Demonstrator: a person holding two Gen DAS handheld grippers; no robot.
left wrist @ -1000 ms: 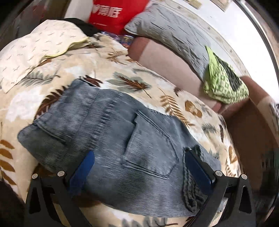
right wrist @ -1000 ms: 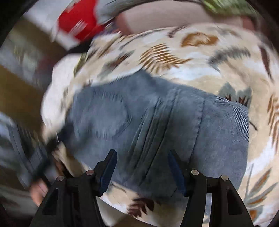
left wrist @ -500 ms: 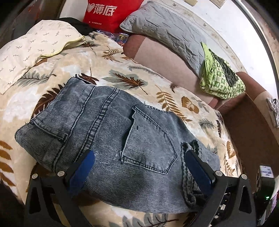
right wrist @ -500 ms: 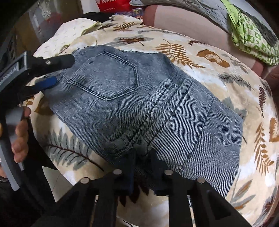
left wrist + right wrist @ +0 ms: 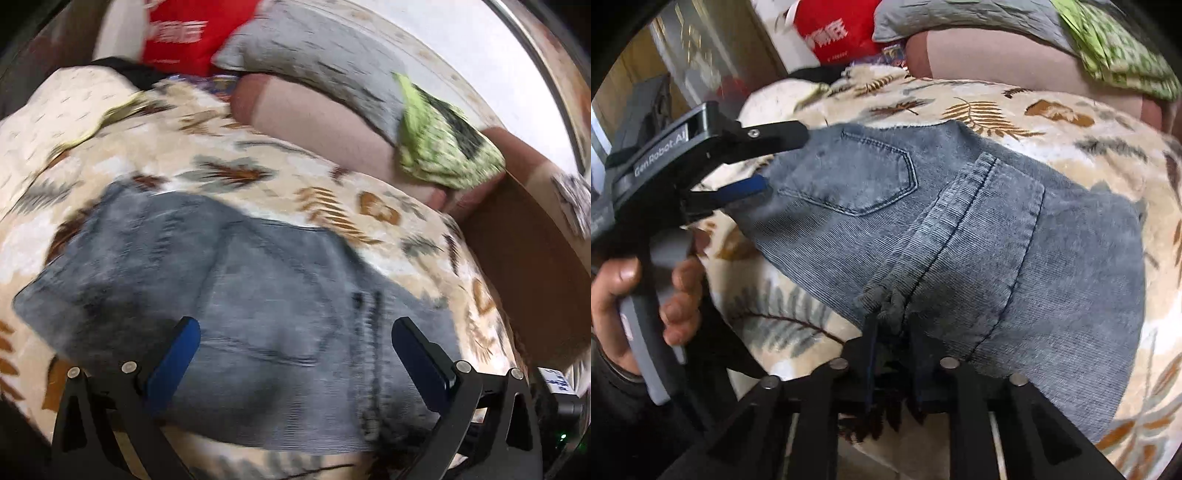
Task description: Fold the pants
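The grey-blue jeans (image 5: pixel 258 295) lie folded on a leaf-print blanket (image 5: pixel 258 177), back pocket up. They also show in the right wrist view (image 5: pixel 960 229). My left gripper (image 5: pixel 295 350) is open, its blue-padded fingers spread over the near edge of the jeans. It shows in the right wrist view (image 5: pixel 775 158) at the pocket end, jaws apart around that edge. My right gripper (image 5: pixel 892 328) is shut on the bunched hem of the jeans at their near edge.
The blanket covers a sofa. A grey pillow (image 5: pixel 325 62), a red bag (image 5: pixel 184 33) and a green patterned garment (image 5: pixel 443 144) lie at the back. A brown box (image 5: pixel 535 277) stands at the right. A cream pillow (image 5: pixel 55 110) lies at the left.
My right gripper has closed on the jeans' hem and stays there. My left gripper has moved in lower over the jeans' edge, still open; its view is blurred by motion.
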